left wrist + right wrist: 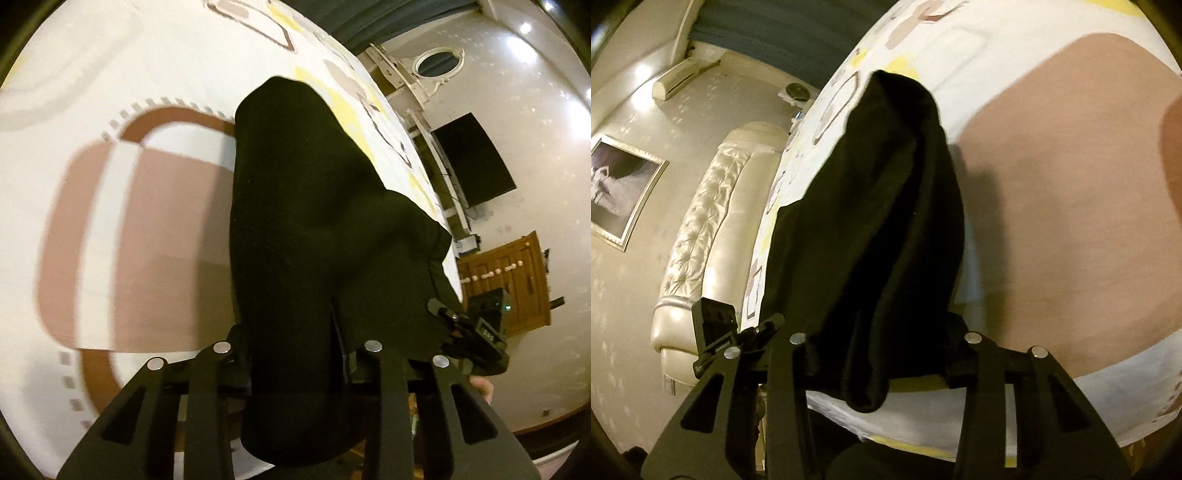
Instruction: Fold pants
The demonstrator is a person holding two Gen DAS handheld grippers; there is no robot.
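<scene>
The black pants (310,206) hang as a long dark fold over a bed with a white, pink and brown patterned sheet (140,206). My left gripper (299,354) is shut on the pants' near edge; cloth drapes over and hides the fingertips. In the right wrist view the same pants (879,206) stretch away from my right gripper (882,350), which is shut on another part of the near edge. The right gripper also shows in the left wrist view (476,328), and the left gripper in the right wrist view (720,339).
A padded cream headboard (701,236) and a framed picture (620,192) stand left of the bed. A dark TV (476,158), a wooden cabinet (513,280) and the floor lie beyond the bed's right edge.
</scene>
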